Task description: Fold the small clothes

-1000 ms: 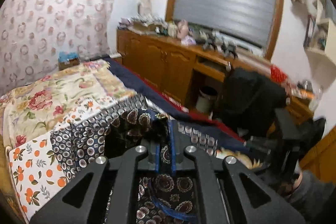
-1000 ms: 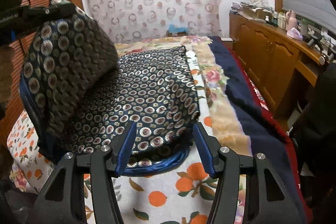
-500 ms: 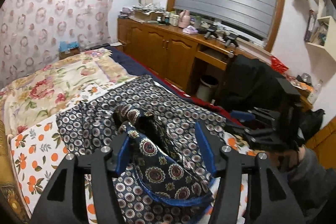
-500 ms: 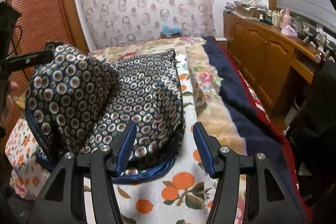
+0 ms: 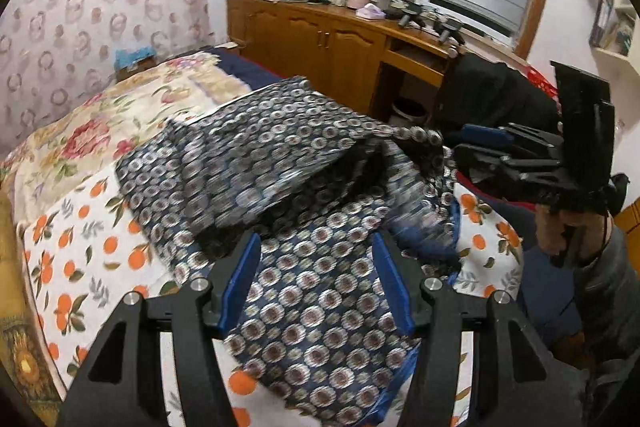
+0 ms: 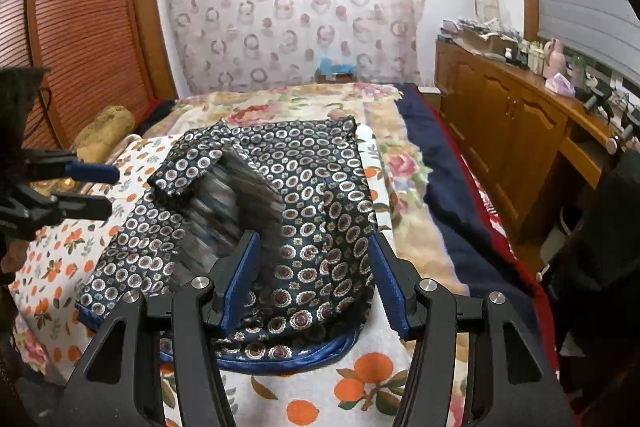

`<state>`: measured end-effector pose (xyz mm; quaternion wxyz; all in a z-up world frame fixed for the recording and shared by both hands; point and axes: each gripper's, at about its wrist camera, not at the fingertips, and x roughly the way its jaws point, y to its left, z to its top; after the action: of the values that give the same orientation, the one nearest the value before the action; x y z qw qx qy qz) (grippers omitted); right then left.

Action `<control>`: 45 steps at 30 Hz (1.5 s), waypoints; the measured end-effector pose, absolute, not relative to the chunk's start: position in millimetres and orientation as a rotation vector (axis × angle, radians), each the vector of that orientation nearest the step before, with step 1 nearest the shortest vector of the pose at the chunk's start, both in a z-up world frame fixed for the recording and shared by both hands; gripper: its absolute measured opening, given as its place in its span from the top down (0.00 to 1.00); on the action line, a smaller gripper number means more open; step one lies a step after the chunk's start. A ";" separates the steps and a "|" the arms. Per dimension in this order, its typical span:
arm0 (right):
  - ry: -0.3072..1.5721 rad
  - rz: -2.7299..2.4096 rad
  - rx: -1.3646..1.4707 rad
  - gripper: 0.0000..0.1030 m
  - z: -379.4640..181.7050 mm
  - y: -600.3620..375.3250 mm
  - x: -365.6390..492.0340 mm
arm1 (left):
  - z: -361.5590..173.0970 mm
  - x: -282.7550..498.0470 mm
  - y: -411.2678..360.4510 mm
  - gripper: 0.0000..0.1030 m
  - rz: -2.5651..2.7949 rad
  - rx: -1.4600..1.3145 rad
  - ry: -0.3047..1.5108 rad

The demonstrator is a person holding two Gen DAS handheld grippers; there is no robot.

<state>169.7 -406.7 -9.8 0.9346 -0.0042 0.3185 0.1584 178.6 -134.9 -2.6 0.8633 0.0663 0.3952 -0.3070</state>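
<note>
Fingers, left gripper [image 5: 316, 279]: both blue pads are standing apart at the bottom centre of the left wrist view; nothing is pressed between them, and the garment is lying under the gap.
Fingers, right gripper [image 6: 312, 283]: they are also standing apart at the bottom centre of the right wrist view, gripping nothing.
Garment [image 6: 312, 187]: navy cloth with ring pattern and blue trim is lying on the bed in the middle of both views; one flap is blurred, so it is moving.
Bed cover [image 6: 352, 383]: white sheet with orange fruits is showing under the garment, lower part of frame.
Cabinet [image 6: 504, 131]: wooden, at the right; bottles and a pink jug are standing on its top.
Waste bin [image 5: 404, 111]: it is sitting in the recess under the desk, upper centre-right; I cannot tell what is inside.
</note>
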 end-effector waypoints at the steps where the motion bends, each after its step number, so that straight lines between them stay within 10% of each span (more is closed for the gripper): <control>1: 0.650 0.324 -0.010 0.45 -8.9 -406.4 170.0 | -3.8 178.8 -130.0 0.44 -0.632 0.132 0.827; 37: 0.859 0.625 -0.320 0.44 -64.3 -262.4 258.6 | -91.4 233.5 -42.9 0.43 -0.361 0.146 0.877; 45: 0.875 0.617 -0.387 0.44 -73.3 -260.0 258.9 | -93.0 235.5 -46.5 0.26 -0.390 0.168 0.888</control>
<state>258.9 -260.0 -73.3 0.8422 -0.1833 0.4144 0.2921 235.5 -46.5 -93.0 0.8814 0.0805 0.4262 -0.1870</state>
